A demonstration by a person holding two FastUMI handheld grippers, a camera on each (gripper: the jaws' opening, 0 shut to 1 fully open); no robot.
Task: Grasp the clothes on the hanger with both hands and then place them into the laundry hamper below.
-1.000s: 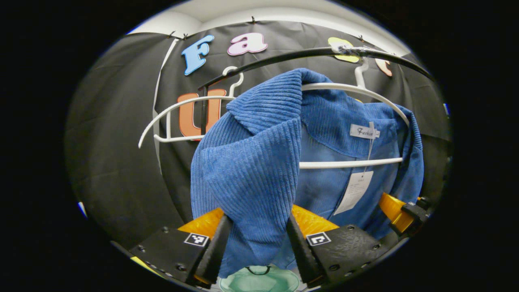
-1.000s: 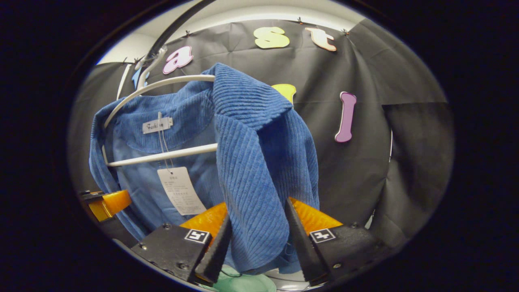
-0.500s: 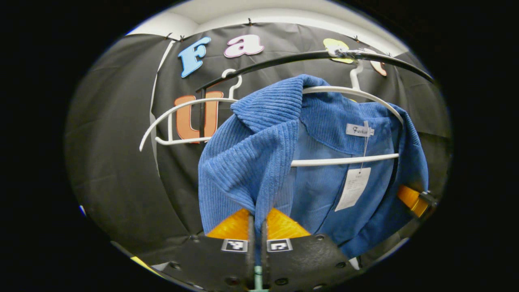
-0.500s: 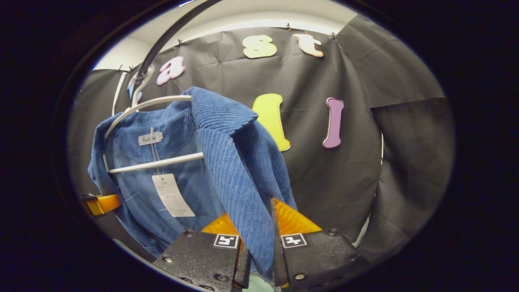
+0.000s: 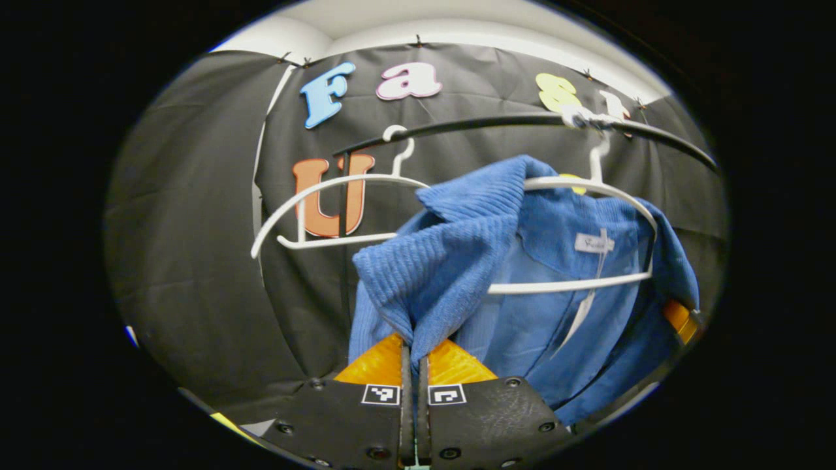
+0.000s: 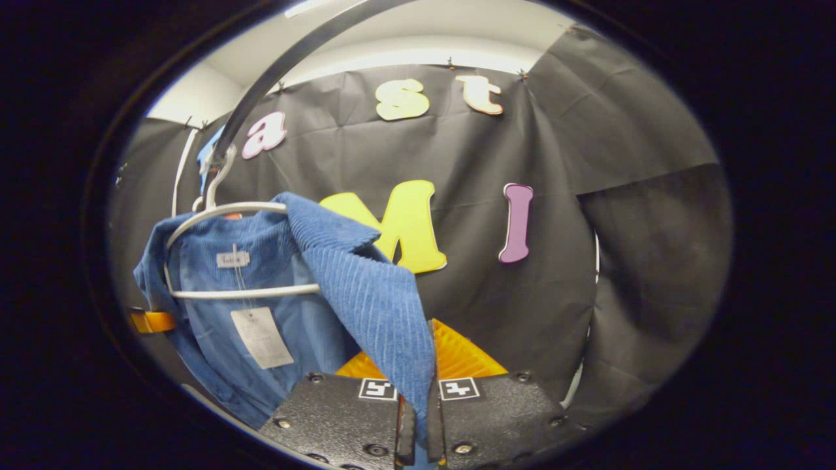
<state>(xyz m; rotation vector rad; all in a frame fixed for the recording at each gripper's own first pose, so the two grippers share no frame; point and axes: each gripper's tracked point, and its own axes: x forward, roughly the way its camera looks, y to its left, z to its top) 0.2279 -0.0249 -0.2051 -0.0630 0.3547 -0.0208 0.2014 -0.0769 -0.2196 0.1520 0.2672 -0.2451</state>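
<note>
A blue corduroy jacket (image 5: 542, 274) hangs on a white hanger (image 5: 588, 284) from a black rail (image 5: 496, 122). In the left gripper view my left gripper (image 5: 413, 365) is shut on the jacket's front edge, and the cloth stretches from the hanger toward me. In the right gripper view the same jacket (image 6: 274, 287) hangs on its white hanger (image 6: 241, 294), and my right gripper (image 6: 418, 385) is shut on its other front edge. A paper tag (image 6: 261, 337) dangles inside the jacket. The other gripper shows past the jacket's far side (image 5: 679, 321) (image 6: 151, 321).
An empty white hanger (image 5: 326, 215) hangs on the rail to the left of the jacket. The curved black rail (image 6: 287, 72) runs overhead. The black cloth wall stands close behind.
Both grippers closed onto the jacket's front edges, then drew back from the hanger. The jacket's two front panels now stretch toward me and the hanger looks farther off.
</note>
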